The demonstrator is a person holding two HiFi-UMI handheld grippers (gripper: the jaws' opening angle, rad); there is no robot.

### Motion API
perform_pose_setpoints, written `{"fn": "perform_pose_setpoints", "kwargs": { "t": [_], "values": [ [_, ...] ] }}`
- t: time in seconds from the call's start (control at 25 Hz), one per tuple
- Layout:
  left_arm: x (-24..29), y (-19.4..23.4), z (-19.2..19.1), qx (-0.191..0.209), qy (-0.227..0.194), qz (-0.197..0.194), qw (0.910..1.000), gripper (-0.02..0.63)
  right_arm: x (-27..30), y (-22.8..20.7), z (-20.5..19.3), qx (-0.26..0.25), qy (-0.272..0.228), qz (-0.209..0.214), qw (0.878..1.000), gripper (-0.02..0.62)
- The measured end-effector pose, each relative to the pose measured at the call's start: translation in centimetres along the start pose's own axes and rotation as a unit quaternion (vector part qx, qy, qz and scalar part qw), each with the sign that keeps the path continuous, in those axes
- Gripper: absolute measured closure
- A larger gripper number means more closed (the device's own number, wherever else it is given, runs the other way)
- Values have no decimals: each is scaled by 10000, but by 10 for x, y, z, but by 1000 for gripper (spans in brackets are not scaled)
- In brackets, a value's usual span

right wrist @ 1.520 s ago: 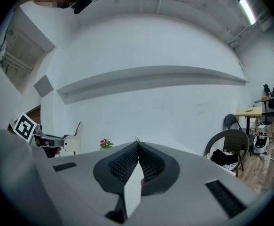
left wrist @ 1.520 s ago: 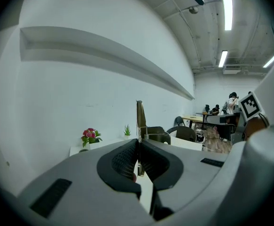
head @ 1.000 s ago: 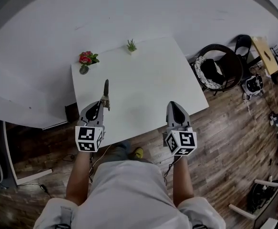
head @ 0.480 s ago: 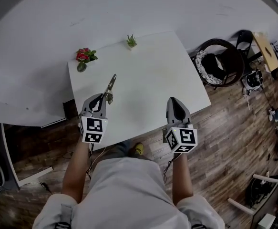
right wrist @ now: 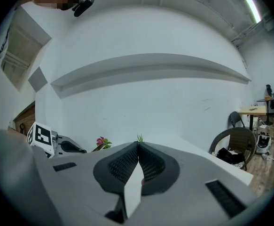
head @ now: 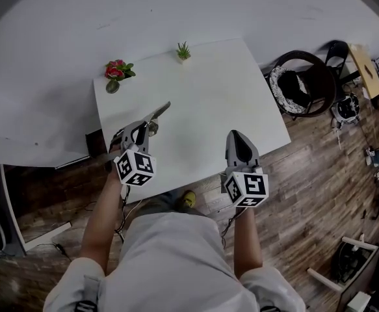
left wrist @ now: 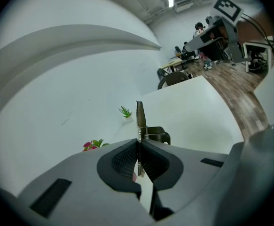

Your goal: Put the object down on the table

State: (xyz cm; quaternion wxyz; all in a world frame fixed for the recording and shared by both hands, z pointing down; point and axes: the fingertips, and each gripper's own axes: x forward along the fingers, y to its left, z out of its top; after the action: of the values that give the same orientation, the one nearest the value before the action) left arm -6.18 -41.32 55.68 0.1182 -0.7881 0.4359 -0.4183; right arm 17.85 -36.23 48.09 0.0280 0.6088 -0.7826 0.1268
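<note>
My left claw (left wrist: 137, 155) is clamped tight on a thin metal tool (left wrist: 140, 114). The ribbed pads pinch its flat strip edge-on, and a small spring and a dark bracket sit just past the tips. My right claw (right wrist: 137, 160) has its jaws pressed together with nothing between them, and it hangs over the near edge of the table (head: 209, 96).

From the head view, my left claw (head: 145, 129) is over the table's near-left part. The tool (head: 160, 110) points out from it toward the table's middle. I judge the tool is above the top and not resting on it, though I cannot see whether there is a gap.

The main risk is the narrow grip. With so little metal between the pads, the tool could swing or slide as I tilt it down. If I open from too high, it could bounce and skid, and the table's left edge is close enough for it to go over. The spring or bracket might also catch on a pad as the jaws part and drag the tool sideways.

The flowers (head: 116, 71) at the table's far-left corner and the little green plant (head: 184, 51) at its far edge are well clear.

I can read no brand or writing anywhere. There are only the black-and-white square markers on the left cube (head: 136, 168) and the right cube (head: 248, 188).
</note>
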Motion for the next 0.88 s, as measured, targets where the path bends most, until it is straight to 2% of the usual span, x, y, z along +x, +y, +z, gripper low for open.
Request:
{"fn": "perform_pose_setpoints", "kwargs": {
  "t": [0.24, 0.48, 0.64, 0.88],
  "values": [
    [20, -14, -11, 958, 348, -45, 9948, 586, 6, -4, -2, 16, 31, 15, 10000, 586],
    [43, -37, -21, 1621, 658, -383, 9838, 586, 14, -13, -6, 85, 84, 28, 9999, 586],
    [58, -48, -31, 1941, 828, -575, 9758, 586, 20, -14, -10, 121, 116, 49, 9998, 586],
    [72, -64, -49, 2171, 1103, -815, 9665, 586, 22, -16, -18, 148, 197, 40, 9997, 586]
  ]
}}
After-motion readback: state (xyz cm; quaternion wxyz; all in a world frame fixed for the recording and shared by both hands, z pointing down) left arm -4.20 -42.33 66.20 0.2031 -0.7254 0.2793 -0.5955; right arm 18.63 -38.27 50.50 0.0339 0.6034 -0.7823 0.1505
